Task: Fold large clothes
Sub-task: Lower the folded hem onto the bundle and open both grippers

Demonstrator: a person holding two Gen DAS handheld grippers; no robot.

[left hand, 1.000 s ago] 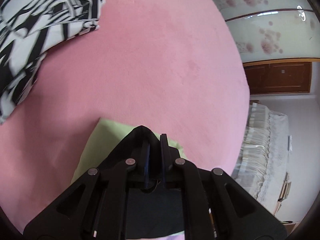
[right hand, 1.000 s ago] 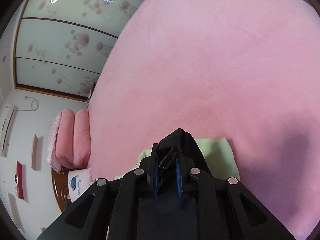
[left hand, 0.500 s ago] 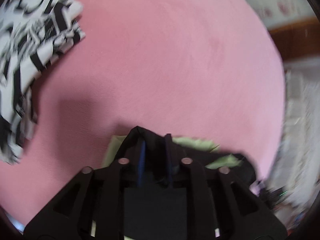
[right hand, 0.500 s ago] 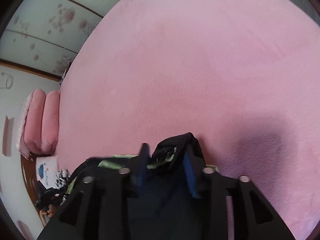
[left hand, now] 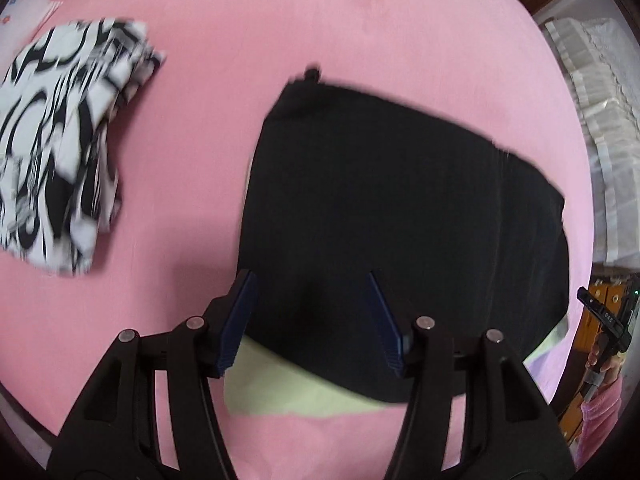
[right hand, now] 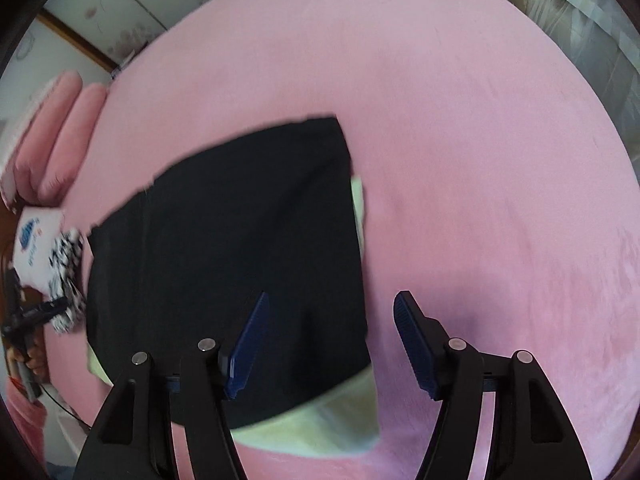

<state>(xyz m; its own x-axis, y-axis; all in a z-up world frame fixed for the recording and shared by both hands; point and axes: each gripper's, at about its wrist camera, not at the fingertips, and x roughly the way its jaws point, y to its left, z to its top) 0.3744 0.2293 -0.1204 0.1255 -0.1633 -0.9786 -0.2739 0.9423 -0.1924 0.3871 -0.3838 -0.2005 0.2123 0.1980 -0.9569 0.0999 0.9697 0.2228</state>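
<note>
**Black garment lies flat on the pink bed, both tools released**

The black garment is spread flat on the bed. In the left wrist view its long axis runs from the upper middle of the frame down to the right edge, with one corner pointing up near the centre top. In the right wrist view the same garment stretches from the left edge to the upper centre. A pale green cloth lies under it and shows along its lower edge in both views.

The bed has a soft pink cover. A black-and-white patterned cloth lies folded at the left of the left wrist view, well apart from the garment. Pink pillows and a flowered sliding door are at the upper left of the right wrist view.

The left tool has just been opening; its jaws stand apart above the garment's lower edge and grip nothing. The right tool has also just been opening; it is released, with the garment's right edge below, between its blue fingers.
</note>
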